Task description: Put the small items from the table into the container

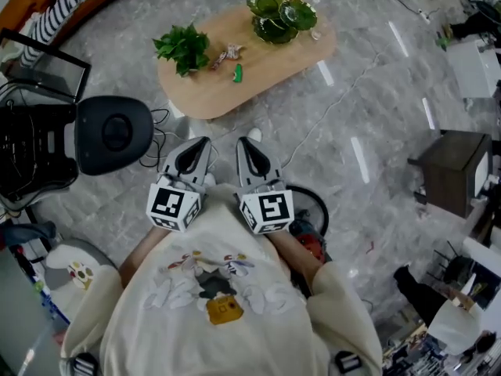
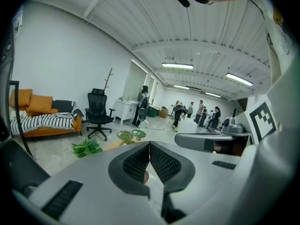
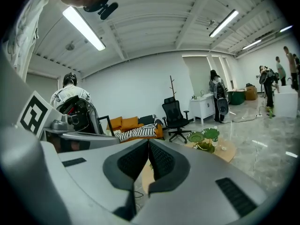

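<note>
Close to your chest, you hold your left gripper (image 1: 202, 143) and right gripper (image 1: 245, 143) pinched shut with nothing in them, because the small items (image 1: 237, 72) lie well away on the table (image 1: 211, 94), between the plant (image 1: 184, 47) and the green container (image 1: 275, 20).

Potted plant (image 1: 182, 48), blk office chair (image 1: 113, 134), dk cabinet (image 1: 456, 171), striped sofa (image 2: 44, 122)
</note>
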Demonstrator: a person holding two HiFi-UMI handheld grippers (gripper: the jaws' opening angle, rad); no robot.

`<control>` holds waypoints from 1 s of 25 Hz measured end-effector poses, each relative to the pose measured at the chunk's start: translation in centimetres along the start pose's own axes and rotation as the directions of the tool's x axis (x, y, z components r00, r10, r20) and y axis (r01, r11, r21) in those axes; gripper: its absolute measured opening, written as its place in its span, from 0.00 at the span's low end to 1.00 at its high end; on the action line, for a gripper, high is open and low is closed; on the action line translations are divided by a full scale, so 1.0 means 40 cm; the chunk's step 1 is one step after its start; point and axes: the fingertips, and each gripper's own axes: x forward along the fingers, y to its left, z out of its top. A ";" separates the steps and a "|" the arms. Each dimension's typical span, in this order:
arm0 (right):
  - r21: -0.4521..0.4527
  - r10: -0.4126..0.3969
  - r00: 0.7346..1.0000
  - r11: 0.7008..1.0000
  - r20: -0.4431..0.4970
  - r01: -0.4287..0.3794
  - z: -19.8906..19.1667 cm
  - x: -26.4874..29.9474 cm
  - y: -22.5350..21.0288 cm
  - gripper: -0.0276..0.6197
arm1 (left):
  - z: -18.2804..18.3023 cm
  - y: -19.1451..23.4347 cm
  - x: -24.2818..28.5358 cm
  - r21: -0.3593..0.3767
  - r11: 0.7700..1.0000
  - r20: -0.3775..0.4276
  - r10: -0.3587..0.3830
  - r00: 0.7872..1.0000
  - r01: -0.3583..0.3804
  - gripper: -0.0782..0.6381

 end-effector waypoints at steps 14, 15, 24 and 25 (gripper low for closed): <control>0.053 0.004 0.999 0.999 0.040 -0.007 0.166 0.125 -0.408 0.05 | 0.151 -0.071 0.394 0.027 0.999 -0.017 0.045 0.999 -0.044 0.12; 0.059 0.009 0.999 0.998 0.031 -0.011 0.162 0.127 -0.420 0.05 | 0.153 -0.082 0.409 0.030 0.999 -0.020 0.043 0.999 -0.043 0.12; 0.109 0.069 0.996 0.992 -0.060 -0.062 0.120 0.193 -0.470 0.05 | 0.152 -0.054 0.461 -0.001 0.994 -0.066 0.110 0.992 -0.110 0.12; 0.106 0.078 0.995 0.992 -0.063 -0.071 0.121 0.201 -0.469 0.05 | 0.154 -0.045 0.463 -0.005 0.993 -0.064 0.121 0.991 -0.122 0.12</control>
